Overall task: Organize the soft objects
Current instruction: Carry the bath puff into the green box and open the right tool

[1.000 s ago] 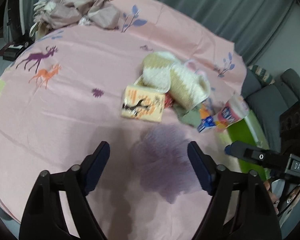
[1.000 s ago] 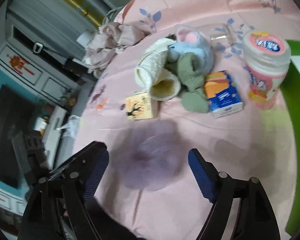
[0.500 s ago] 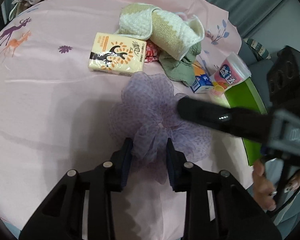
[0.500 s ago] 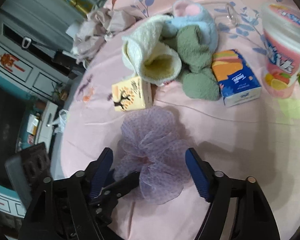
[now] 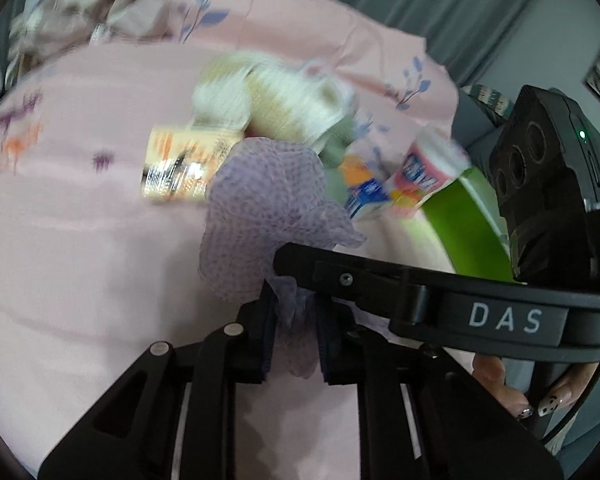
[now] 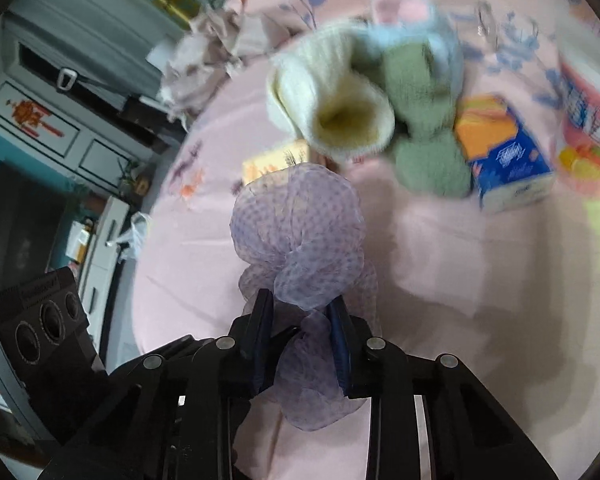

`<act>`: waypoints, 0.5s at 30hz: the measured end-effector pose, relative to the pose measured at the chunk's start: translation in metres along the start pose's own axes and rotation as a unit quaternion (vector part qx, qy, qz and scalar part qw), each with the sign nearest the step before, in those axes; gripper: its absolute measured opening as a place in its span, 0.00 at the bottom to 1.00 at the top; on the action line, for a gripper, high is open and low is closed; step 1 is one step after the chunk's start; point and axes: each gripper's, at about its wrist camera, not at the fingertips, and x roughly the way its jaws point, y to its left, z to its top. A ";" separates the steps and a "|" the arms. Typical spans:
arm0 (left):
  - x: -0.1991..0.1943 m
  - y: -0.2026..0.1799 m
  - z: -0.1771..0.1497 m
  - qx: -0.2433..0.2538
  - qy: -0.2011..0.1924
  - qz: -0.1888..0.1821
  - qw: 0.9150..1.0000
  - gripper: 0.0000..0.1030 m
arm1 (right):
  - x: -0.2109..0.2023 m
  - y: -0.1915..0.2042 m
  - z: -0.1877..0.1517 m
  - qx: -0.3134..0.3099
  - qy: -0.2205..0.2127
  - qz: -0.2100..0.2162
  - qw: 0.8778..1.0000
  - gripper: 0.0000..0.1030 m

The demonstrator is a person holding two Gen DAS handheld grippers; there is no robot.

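One crumpled lilac dotted mesh scrunchie

Left claw, right claw clamped

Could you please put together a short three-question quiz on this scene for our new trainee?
1. True or false: both the left gripper and the right gripper are shut on the purple mesh scrunchie.
2. Which thing lies nearest the scrunchie on the pink sheet? A) the yellow tissue pack B) the pink jar C) the crumpled beige cloth
3. Fill in: beside the green sock lies a blue and ______ tissue pack.

Key
1. True: the mesh is pinched between each pair of pads, whose jaws have just been closing.
2. A
3. orange
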 end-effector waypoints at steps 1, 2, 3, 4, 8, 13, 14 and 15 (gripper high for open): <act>-0.004 -0.007 0.003 0.007 -0.008 -0.001 1.000 0.13 | -0.010 0.001 0.001 -0.004 -0.013 0.001 1.000 0.29; -0.007 -0.013 0.006 0.013 -0.015 -0.004 1.000 0.13 | -0.022 0.002 0.003 -0.008 -0.029 0.002 1.000 0.29; -0.010 -0.021 0.009 0.021 -0.023 -0.008 0.999 0.13 | -0.031 0.001 0.004 -0.009 -0.041 0.003 0.999 0.29; -0.013 -0.028 0.012 0.029 -0.030 -0.011 0.999 0.13 | -0.042 -0.001 0.005 -0.011 -0.055 0.005 0.998 0.29; -0.021 -0.065 0.027 0.064 -0.056 -0.033 0.996 0.13 | -0.089 -0.015 0.008 0.000 -0.115 0.009 0.993 0.30; -0.013 -0.115 0.041 0.107 -0.062 -0.057 0.991 0.13 | -0.134 -0.044 0.006 0.028 -0.173 -0.003 0.985 0.30; -0.010 -0.123 0.042 0.113 -0.062 -0.063 0.990 0.13 | -0.145 -0.053 0.005 0.039 -0.186 -0.007 0.982 0.30; -0.008 -0.129 0.044 0.118 -0.061 -0.067 0.989 0.13 | -0.150 -0.056 0.005 0.044 -0.192 -0.010 0.980 0.30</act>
